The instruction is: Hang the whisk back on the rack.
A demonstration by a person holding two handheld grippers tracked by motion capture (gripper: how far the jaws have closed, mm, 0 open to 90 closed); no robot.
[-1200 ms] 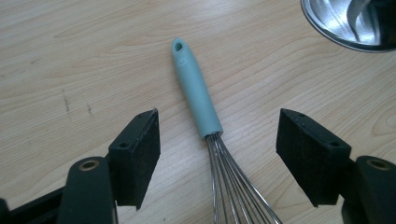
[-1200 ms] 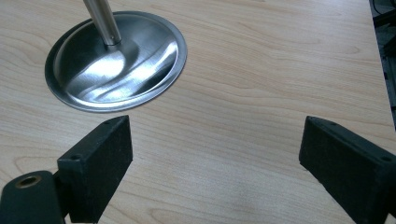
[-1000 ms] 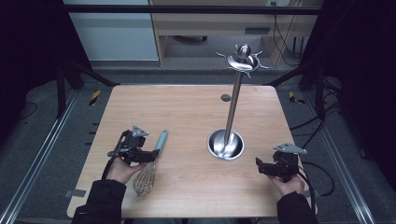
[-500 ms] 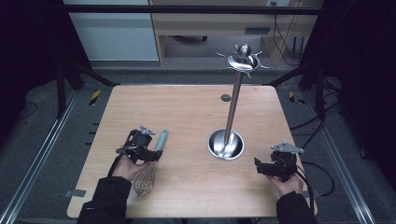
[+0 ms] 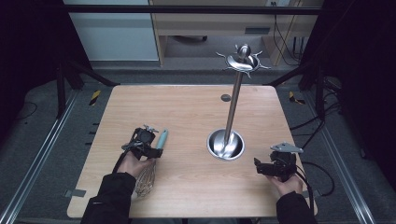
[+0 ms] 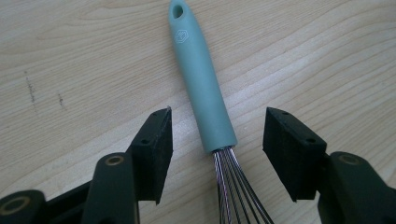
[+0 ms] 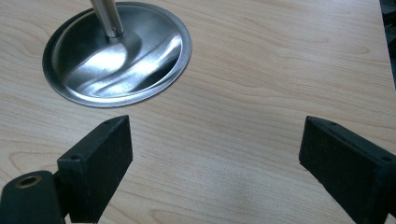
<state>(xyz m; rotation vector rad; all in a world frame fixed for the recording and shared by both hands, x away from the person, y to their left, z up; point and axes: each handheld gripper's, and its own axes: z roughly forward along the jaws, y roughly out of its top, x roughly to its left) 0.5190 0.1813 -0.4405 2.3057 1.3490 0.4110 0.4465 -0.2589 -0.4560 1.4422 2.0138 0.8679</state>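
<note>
Whisk with smooth teal plastic handle (image 6: 201, 88) and steel wire loops: lying flat on the pale wood-grain table (image 5: 187, 116), near its left front; handle tapered, with a hanging hole at its tip. Left gripper (image 6: 217, 140): matte black block jaws astride the handle's lower end, just closing in, gaps apparently remaining on both sides. Right gripper (image 7: 215, 158): jaws wide, holding nothing, over bare wood. Polished steel stand (image 5: 227, 140): round dished base, slim upright pole, hooked crown.
</note>
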